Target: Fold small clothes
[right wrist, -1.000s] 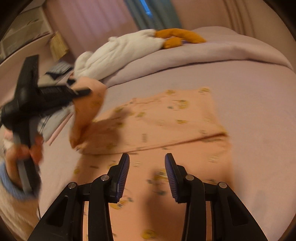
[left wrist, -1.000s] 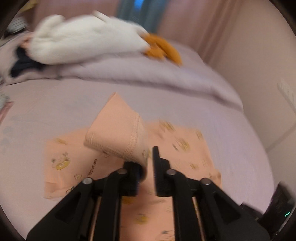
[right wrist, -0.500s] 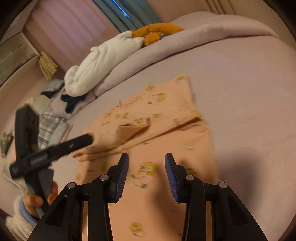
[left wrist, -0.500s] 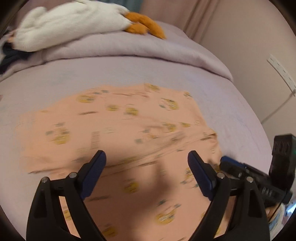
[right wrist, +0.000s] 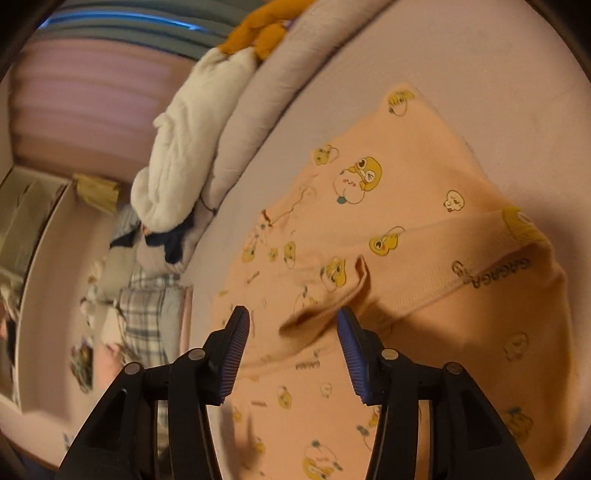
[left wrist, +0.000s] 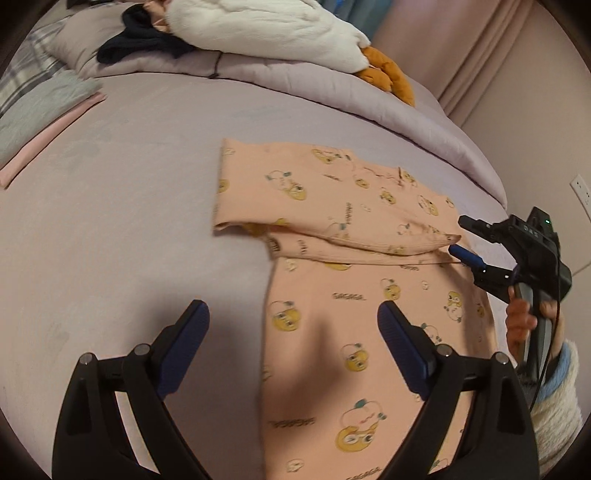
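Note:
A small peach garment (left wrist: 354,280) printed with yellow cartoon ducks lies on the lilac bed, its far part folded over itself. My left gripper (left wrist: 291,332) is wide open and empty, hovering above the garment's near left edge. My right gripper (right wrist: 293,341) is open, its jaws either side of a raised fold edge of the garment (right wrist: 406,258). In the left wrist view the right gripper (left wrist: 461,240) sits at the garment's right edge, at the folded layer.
A white plush toy with orange feet (left wrist: 258,33) lies on the rolled lilac duvet (left wrist: 332,92) at the far side. Folded clothes (left wrist: 40,110) lie at the far left. A wall (left wrist: 535,110) runs along the right side of the bed.
My left gripper has let go of the garment's sleeve, opened wide and pulled back to the left. My right gripper has moved in low to the folded edge.

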Motion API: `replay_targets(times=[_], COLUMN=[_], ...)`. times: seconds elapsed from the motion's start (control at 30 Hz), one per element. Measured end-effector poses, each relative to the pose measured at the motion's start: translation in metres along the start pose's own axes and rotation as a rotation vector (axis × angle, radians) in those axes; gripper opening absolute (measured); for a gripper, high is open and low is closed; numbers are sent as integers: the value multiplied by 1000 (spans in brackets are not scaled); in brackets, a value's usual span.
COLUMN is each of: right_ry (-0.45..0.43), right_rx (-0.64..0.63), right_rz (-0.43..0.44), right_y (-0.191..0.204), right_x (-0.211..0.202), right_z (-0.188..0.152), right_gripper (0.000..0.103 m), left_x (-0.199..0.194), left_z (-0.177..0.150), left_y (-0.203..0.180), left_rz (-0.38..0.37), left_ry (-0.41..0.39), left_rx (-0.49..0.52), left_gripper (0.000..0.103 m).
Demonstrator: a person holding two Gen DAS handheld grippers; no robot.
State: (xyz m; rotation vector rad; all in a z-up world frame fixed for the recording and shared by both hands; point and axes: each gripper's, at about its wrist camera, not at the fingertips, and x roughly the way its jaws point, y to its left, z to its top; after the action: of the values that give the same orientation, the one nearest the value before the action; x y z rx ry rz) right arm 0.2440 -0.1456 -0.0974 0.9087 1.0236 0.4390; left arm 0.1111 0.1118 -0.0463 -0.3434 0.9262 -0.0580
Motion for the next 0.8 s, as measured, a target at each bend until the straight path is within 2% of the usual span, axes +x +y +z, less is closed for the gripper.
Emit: replay_targets(times=[0.17,0.27,0.3,0.37,0.43,0.53,0.6,0.67,0.8], right_ry=[59,86,89,90,67,-30,-69,-105,-128], right_rx=[125,123,108,35,-48,-295,-381,-418,-391], right_rz=[3,1,-12,-90,-128,-240,-269,-305,-336], right_y=[-12,-9,-7,3,11,43,56,59,43], right_x=[18,25,25,26,19,-3,-17,-32,-44], right_z=[3,2,2,4,6,7,8,12,26], right_gripper=[50,48,35,11,10,9,9,9,9], left_x=[-5,-7,-6,-8,-10,-10,-10,-8,-2], left_z=[-4,-7,-8,-10,-11,-12,-12,-12,-11], left_y=[12,16,17,20,22,25,26,25,22], left_rz=[-16,-18,-21,-23,-22,-22,-18,-14,-20], left_ry=[-7,-6,-4,0,-2,-2,-3,0,11], left_rx=[-36,-42,-46,-53,-56,-65,-64,-66,-65], left_gripper=[92,92,92,92,92,92,92,92,92])
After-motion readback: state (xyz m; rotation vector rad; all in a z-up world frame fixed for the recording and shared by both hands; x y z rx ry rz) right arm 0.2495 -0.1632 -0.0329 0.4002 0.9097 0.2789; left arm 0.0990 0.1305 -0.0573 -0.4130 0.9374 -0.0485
